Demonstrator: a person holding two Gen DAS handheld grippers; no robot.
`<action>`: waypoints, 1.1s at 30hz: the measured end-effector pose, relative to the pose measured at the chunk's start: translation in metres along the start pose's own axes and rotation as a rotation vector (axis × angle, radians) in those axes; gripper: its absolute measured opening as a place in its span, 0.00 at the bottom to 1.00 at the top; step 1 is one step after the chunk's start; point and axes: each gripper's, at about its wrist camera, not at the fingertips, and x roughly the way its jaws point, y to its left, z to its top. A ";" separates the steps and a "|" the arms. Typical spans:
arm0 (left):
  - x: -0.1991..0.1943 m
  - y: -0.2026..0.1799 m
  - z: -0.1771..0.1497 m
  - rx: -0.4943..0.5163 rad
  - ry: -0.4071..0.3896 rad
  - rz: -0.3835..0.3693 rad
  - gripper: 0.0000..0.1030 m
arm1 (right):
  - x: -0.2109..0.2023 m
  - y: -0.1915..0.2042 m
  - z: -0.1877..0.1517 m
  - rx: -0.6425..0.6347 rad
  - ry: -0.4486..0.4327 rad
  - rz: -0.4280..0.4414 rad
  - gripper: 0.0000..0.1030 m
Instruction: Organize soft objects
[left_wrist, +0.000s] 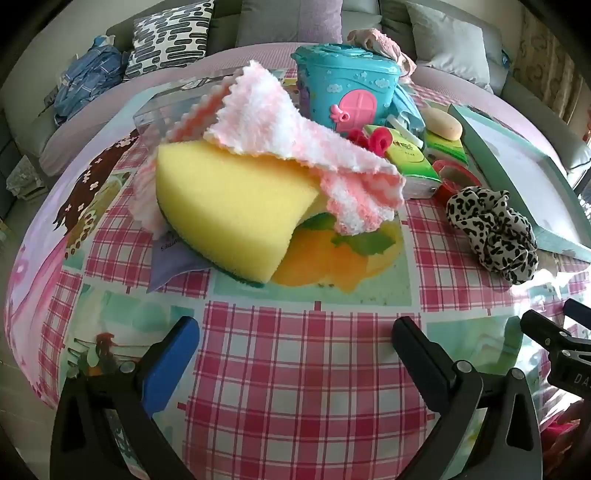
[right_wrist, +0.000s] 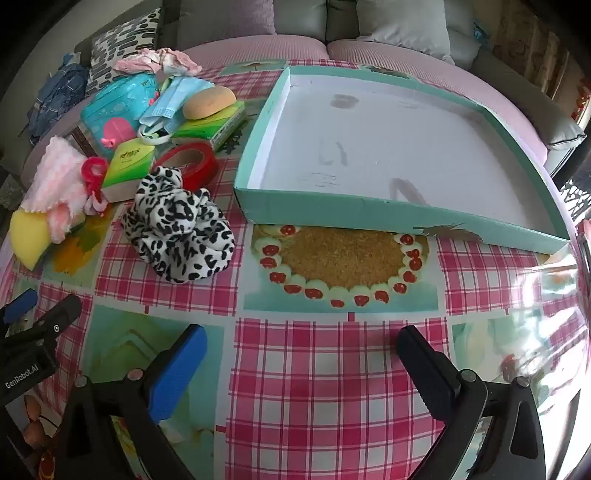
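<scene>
- Left gripper (left_wrist: 295, 332): at the bottom of the left wrist view, jaws spread wide with nothing between them, hanging over the checked tablecloth (left_wrist: 295, 406).
- Yellow sponge (left_wrist: 229, 206): centre-left of that view, lying on the cloth, green scouring side underneath.
- Pink-and-white fluffy cloth (left_wrist: 295, 136): draped over the sponge's upper edge, trailing to the right.
- Blue toy house (left_wrist: 347, 88): upper centre, behind the cloth, with green tissue packs (left_wrist: 410, 158) just to its right.
- Leopard-print scrunchie (left_wrist: 491, 232): right of centre, just beside the teal box (left_wrist: 524, 177) at the right edge.
- Right gripper (right_wrist: 301, 343): at the bottom of the right wrist view, likewise fully spread and holding nothing.
- In that view the scrunchie (right_wrist: 181, 229) sits left of centre; the teal box (right_wrist: 332, 210) fills the upper right, its white floor bare.
</scene>
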 end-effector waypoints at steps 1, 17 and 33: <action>0.000 0.000 0.000 -0.008 -0.001 -0.014 1.00 | 0.000 0.000 0.000 -0.001 -0.002 -0.001 1.00; -0.003 0.002 0.000 -0.005 0.001 -0.004 1.00 | -0.001 0.003 -0.002 0.005 -0.009 -0.005 1.00; -0.001 0.002 -0.001 -0.005 -0.001 -0.001 1.00 | 0.000 -0.002 0.000 0.018 -0.014 -0.015 1.00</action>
